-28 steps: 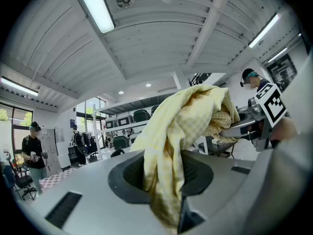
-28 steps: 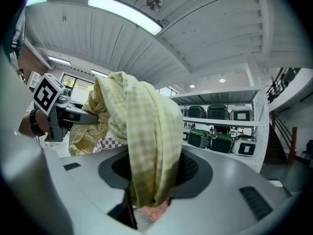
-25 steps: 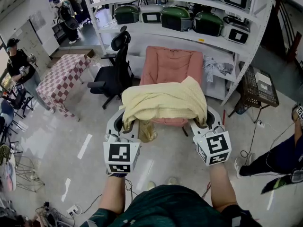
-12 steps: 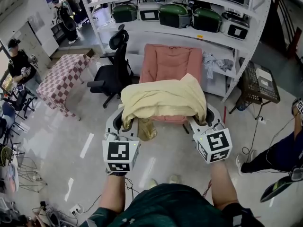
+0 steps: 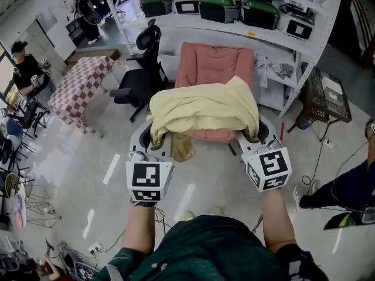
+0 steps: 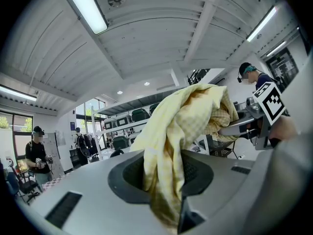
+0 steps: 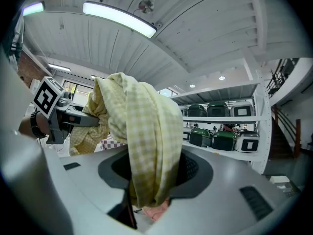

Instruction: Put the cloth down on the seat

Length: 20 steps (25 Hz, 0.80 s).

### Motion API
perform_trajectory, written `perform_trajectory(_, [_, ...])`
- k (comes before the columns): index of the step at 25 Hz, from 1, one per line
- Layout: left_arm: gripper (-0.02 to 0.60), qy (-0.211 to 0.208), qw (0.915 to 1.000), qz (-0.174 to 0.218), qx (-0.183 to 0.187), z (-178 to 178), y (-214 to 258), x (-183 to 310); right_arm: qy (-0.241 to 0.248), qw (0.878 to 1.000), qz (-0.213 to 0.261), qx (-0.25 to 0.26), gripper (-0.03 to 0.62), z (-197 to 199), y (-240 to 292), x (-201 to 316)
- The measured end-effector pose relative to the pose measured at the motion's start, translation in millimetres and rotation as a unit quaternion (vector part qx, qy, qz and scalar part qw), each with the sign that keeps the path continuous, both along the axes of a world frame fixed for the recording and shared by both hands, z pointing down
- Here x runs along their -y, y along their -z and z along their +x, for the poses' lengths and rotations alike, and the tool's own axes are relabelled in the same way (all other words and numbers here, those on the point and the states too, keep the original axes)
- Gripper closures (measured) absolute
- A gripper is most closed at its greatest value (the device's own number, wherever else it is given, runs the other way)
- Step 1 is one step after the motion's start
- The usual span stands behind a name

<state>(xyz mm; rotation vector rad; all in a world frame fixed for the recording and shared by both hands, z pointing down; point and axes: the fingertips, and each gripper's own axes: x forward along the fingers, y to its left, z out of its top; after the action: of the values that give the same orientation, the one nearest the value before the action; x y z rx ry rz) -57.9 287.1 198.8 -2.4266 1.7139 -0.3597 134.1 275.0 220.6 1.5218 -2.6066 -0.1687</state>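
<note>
A pale yellow checked cloth [image 5: 202, 111] hangs stretched between my two grippers, held up in the air in front of a pink cushioned seat [image 5: 214, 69]. My left gripper [image 5: 157, 140] is shut on the cloth's left end, which droops below the jaws. My right gripper [image 5: 253, 134] is shut on the right end. In the left gripper view the cloth [image 6: 171, 160] is bunched between the jaws and runs across to the other gripper. In the right gripper view the cloth [image 7: 146, 146] drapes over the jaws. The cloth hides the seat's front part.
A black office chair [image 5: 139, 81] stands left of the seat. White shelves [image 5: 275, 37] with green and grey boxes rise behind it. A checked-cloth table [image 5: 79, 86] is at the left, a wire basket [image 5: 325, 101] at the right. People stand at the far left and right.
The view has shifted slightly nearer to the seat; both grippers still hold the cloth up in the same way.
</note>
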Motion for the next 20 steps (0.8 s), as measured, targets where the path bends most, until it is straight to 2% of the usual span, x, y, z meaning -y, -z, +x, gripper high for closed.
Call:
perform_trajectory(12, [0.469,0.010,0.9999,-0.008,0.008,21,-12,5,0.015,1.000,-0.009,0.013,0.419,17,-13,10])
perform_trajectory(20, [0.468,0.003,0.9999,-0.012,0.005,23,-21,34,0.007,1.000,-0.014,0.010,0.419,19,-21,37])
